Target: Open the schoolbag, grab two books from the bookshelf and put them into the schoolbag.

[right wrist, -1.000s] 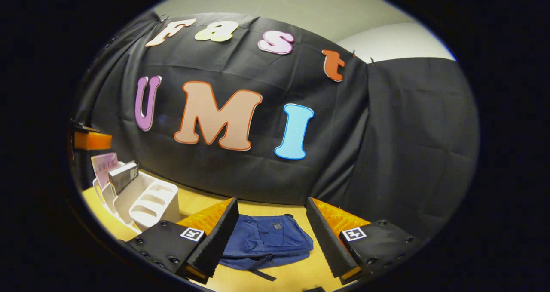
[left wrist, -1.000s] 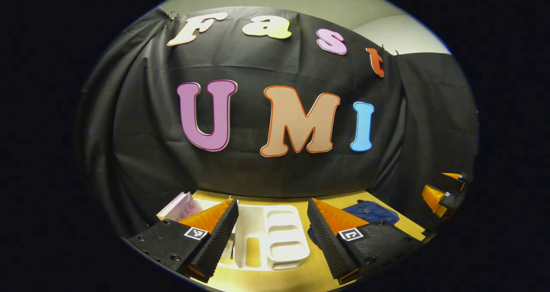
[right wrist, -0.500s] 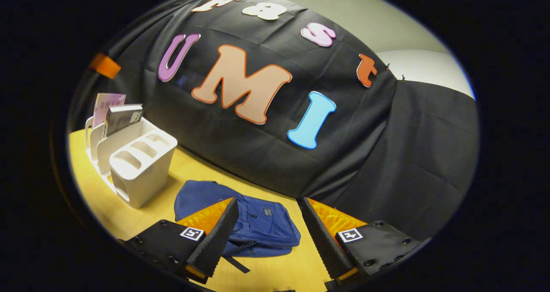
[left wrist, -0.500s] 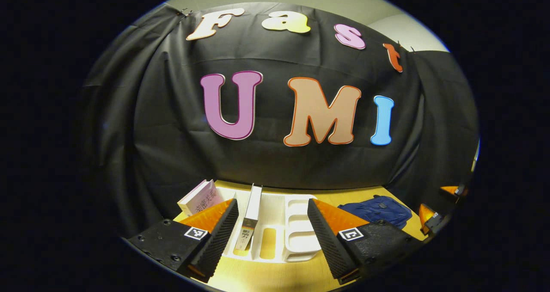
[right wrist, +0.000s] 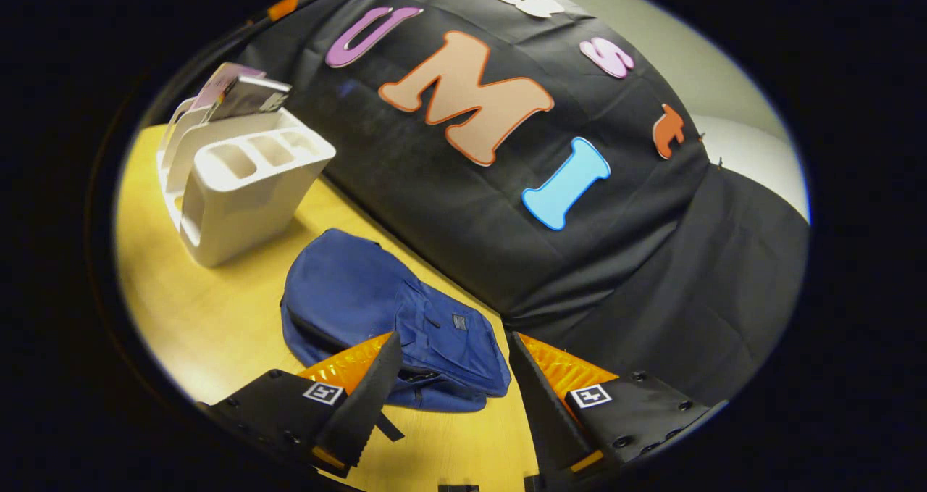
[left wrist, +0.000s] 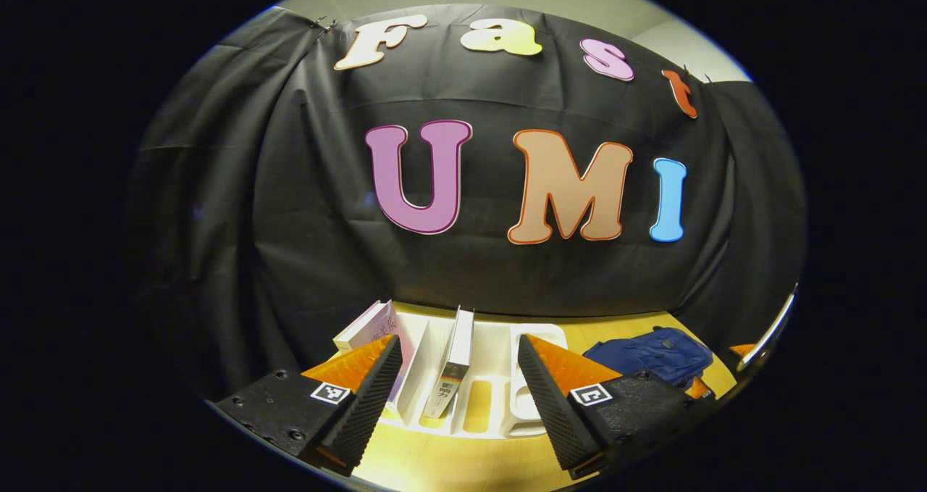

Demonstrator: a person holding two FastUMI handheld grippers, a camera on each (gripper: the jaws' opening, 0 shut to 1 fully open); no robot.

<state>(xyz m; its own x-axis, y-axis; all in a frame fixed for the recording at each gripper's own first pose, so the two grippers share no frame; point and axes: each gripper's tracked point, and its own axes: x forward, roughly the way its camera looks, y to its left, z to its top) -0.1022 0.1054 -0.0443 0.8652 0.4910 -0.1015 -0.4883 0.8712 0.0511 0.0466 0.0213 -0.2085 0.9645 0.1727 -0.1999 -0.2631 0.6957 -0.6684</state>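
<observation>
Two books (left wrist: 455, 358) stand in our white shelf (left wrist: 500, 376); the bag (right wrist: 376, 318) lies zipped on the worktop (right wrist: 210, 318). Left claw (left wrist: 459, 394) and right claw (right wrist: 452, 390) gape, holding nothing.

Left tool (left wrist: 460, 376) has panned left over the last second: the white bookshelf (left wrist: 500, 376) sat between its fingers before, now the grey book (left wrist: 455, 365) stands upright in the gap, and the pink book (left wrist: 373, 327) has come fully into the left gripper view beside the left finger. Schoolbag (left wrist: 650, 354) has slid toward the right edge there. Right tool (right wrist: 452, 383) has tipped down and rolled: in the right gripper view the schoolbag (right wrist: 384, 318) now looks much larger and lies flat on the bench (right wrist: 188, 318), reaching up past the fingertips; the bookshelf (right wrist: 246, 180) has shifted up and looms bigger at upper left.
</observation>
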